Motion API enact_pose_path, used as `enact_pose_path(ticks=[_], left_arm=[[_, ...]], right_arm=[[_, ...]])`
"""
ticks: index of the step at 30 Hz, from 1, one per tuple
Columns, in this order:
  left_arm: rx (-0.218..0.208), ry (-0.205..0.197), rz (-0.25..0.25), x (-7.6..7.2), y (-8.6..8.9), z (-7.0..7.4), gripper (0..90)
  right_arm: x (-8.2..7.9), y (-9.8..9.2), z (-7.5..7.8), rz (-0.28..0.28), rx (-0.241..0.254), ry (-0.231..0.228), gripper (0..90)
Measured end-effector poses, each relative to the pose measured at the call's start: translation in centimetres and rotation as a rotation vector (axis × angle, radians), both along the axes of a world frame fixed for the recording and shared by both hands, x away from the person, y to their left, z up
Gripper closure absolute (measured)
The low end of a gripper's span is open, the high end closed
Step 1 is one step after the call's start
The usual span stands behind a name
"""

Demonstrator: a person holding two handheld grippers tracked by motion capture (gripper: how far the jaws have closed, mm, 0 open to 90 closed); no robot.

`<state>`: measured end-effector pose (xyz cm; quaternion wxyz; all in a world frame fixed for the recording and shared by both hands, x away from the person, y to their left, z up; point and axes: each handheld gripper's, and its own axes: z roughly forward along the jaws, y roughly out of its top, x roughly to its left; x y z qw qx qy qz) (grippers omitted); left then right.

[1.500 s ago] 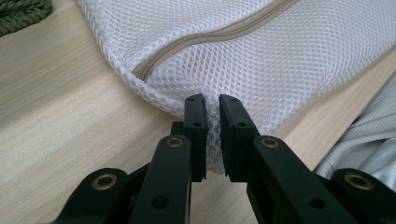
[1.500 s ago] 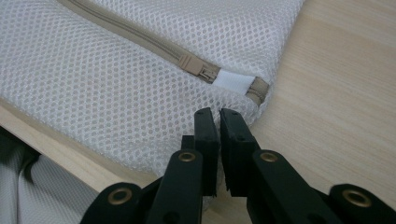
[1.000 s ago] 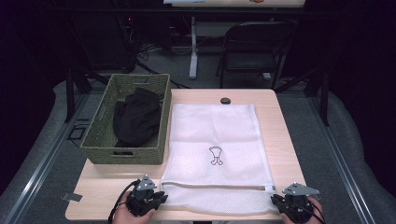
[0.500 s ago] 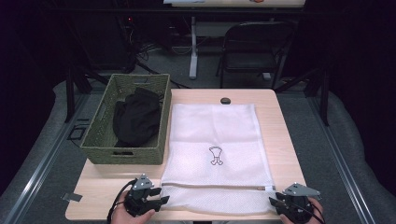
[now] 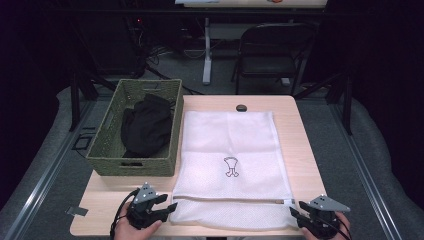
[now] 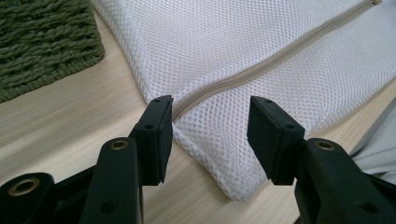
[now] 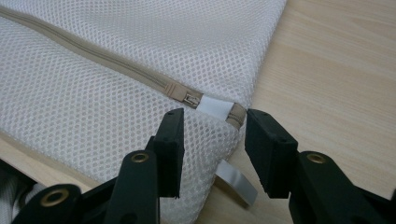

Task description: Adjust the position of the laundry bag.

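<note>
From the high view, the white mesh bag lies flat on the table, its near edge close to me. My left claw sits at the bag's near left corner and my right claw at its near right corner. A green basket with a black cloth stands just beside the bag.

In the left gripper view, my left claw has just been opening. Its jaws stand apart with the bag's corner between them, and the pads do not press it. The zip line runs away from there.

In the right gripper view, my right claw has just been opening too, with the other corner between its jaws and not squeezed. The zip pull is right in front.

I think the bag is light, soft and floppy. It will sag if I lift it. I would pinch the thick edge by the zip, where the seam is strong.
</note>
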<state>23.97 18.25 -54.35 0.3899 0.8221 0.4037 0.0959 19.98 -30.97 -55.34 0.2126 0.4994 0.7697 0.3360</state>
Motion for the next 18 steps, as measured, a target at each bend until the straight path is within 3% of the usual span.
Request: enact_pose_path(ticks=[6,14,18], left_arm=[[-0.04,-0.004,0.013,0.2,0.1,0.3,52.6],[-0.02,-0.056,0.001,0.5,-0.5,1.5,53.6],[-0.004,-0.061,-0.002,0.6,-0.8,1.9,53.3]], right_arm=[[0.2,0.0,0.0,0.007,-0.016,-0.019,54.8],[0.4,0.3,0.2,0.008,-0.031,-0.03,54.4],[0.7,0.6,0.5,0.01,-0.024,-0.037,53.8]])
